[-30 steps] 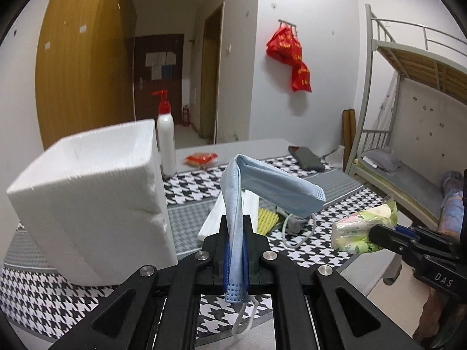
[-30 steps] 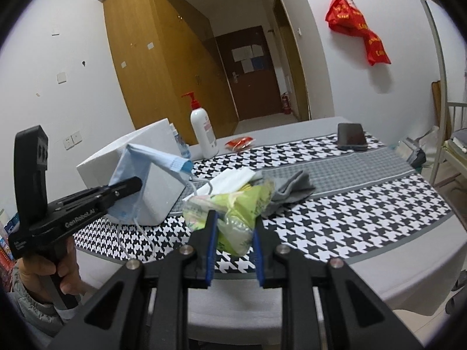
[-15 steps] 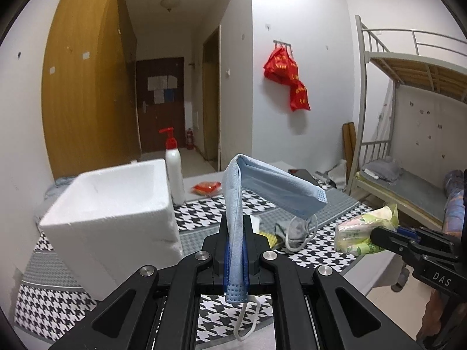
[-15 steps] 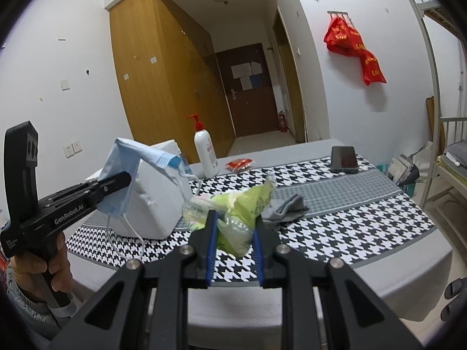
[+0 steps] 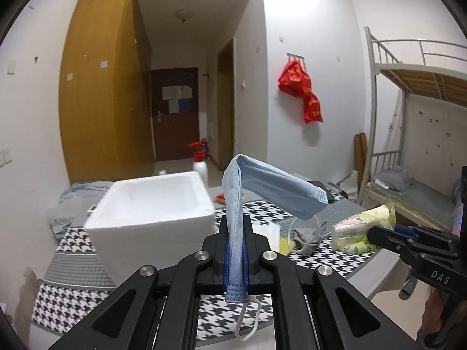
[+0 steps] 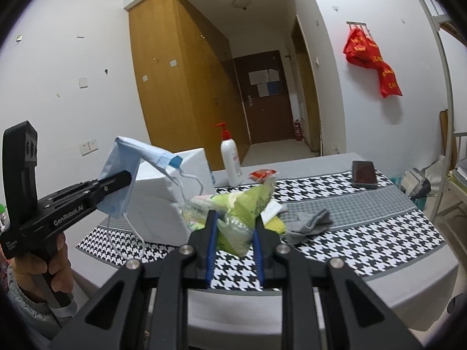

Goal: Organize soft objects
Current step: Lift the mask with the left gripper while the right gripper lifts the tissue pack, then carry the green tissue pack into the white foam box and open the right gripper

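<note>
Two handheld grippers hang in the air above a table covered in black-and-white houndstooth cloth (image 6: 364, 242). The left gripper (image 5: 236, 250) has its jaws pinched fully together on a blue face mask (image 5: 262, 186). The grip falls near one short end, so most of the mask stands up between the fingers, then folds over and droops forward and to the right, with its white ear loops dangling loose below. Holding it by the end keeps the rest free to fall, probably so it can be lowered into a container.

The right gripper (image 6: 235, 233) has its jaws nearly closed, squeezing a soft green-and-white plastic pack (image 6: 239, 210), likely tissues. The pack bulges above and ahead of the fingers, which bite its lower half, enough to carry it without crushing it.

Ahead and slightly left of the left gripper sits an open white foam box (image 5: 154, 204), its hollow facing up. It looks like the intended destination for both items, since both are held at about rim height or above, near it.

Beyond the right gripper's fingertips, on the cloth, lie a grey sock (image 6: 309, 224) and something yellow and white that is partly hidden. These appear to be soft things not yet sorted. Farther off stand a pump bottle (image 6: 230, 160), a small red packet (image 6: 262, 174) and a dark phone (image 6: 364, 174), well apart from the grippers.

A person's hand (image 6: 43, 268) grasps the left gripper's handle.
</note>
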`<state>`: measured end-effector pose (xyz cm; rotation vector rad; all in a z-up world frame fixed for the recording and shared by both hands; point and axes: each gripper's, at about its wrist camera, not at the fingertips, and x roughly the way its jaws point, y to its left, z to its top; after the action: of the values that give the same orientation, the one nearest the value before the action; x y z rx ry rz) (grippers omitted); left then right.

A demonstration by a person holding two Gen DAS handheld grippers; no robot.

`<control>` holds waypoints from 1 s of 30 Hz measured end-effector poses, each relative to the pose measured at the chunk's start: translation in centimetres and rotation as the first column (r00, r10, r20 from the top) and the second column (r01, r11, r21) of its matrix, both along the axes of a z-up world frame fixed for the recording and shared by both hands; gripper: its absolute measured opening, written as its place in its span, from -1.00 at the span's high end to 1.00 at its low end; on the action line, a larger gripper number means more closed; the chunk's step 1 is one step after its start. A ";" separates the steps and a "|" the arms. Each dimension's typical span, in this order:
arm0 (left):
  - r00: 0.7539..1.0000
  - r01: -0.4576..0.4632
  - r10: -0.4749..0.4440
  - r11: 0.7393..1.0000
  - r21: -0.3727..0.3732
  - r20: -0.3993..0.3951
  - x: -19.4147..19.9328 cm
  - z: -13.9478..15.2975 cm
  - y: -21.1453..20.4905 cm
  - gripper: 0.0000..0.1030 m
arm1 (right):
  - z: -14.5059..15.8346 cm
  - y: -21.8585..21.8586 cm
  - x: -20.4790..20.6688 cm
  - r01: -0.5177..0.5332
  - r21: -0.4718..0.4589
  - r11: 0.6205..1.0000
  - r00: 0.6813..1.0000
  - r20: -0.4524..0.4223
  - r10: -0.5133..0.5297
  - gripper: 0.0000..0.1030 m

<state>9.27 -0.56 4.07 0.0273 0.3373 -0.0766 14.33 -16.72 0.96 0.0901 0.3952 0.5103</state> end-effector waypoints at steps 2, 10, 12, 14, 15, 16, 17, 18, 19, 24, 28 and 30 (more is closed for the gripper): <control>1.000 -0.021 0.021 1.000 0.002 0.004 -0.4 0.2 0.6 0.86 | 0.3 0.7 -0.1 -0.018 -0.004 1.000 1.000 0.007 0.018 0.51; 0.993 -0.117 0.117 0.993 0.000 0.016 -1.7 0.7 3.6 0.86 | 1.5 3.5 0.1 -0.095 -0.003 0.995 0.995 0.021 0.095 0.51; 0.990 -0.138 0.138 0.990 -0.003 0.021 -2.0 0.9 4.4 0.86 | 1.6 4.3 0.2 -0.114 -0.007 0.993 0.993 0.025 0.114 0.51; 0.988 -0.154 0.155 0.988 -0.010 0.023 -2.2 1.0 5.1 0.86 | 1.8 5.1 0.4 -0.132 -0.012 0.991 0.991 0.027 0.132 0.51; 0.987 -0.160 0.160 0.987 -0.014 0.022 -2.2 1.0 5.4 0.86 | 1.9 5.5 0.5 -0.141 -0.014 0.990 0.990 0.026 0.141 0.51; 0.986 -0.167 0.167 0.986 -0.017 0.021 -2.2 1.0 5.8 0.86 | 2.0 6.0 0.7 -0.150 -0.018 0.989 0.988 0.024 0.150 0.51; 0.985 -0.172 0.173 0.985 -0.020 0.020 -2.3 1.0 6.2 0.86 | 2.1 6.3 0.8 -0.154 -0.021 0.988 0.988 0.024 0.155 0.51; 0.983 -0.181 0.182 0.983 -0.026 0.021 -2.5 1.1 6.7 0.86 | 2.2 6.7 1.0 -0.161 -0.022 0.987 0.987 0.023 0.161 0.51; 0.982 -0.186 0.186 0.982 -0.031 0.021 -2.5 1.2 7.0 0.86 | 2.3 7.0 1.2 -0.166 -0.025 0.986 0.986 0.021 0.167 0.51; 0.976 -0.213 0.214 0.976 -0.041 0.040 -2.6 2.1 9.0 0.87 | 3.1 8.3 2.0 -0.183 -0.029 0.983 0.983 0.031 0.184 0.51; 0.970 -0.235 0.237 0.971 -0.048 0.049 -2.1 2.6 10.2 0.86 | 3.7 9.5 2.8 -0.198 -0.043 0.979 0.979 0.036 0.200 0.51; 0.969 -0.240 0.242 0.969 -0.055 0.053 -1.9 2.7 10.8 0.86 | 3.8 10.0 3.1 -0.202 -0.047 0.978 0.978 0.035 0.204 0.51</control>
<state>7.34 10.20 6.81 -0.0596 0.2774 0.1570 17.48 -6.75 4.79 -0.0021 0.3788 0.7040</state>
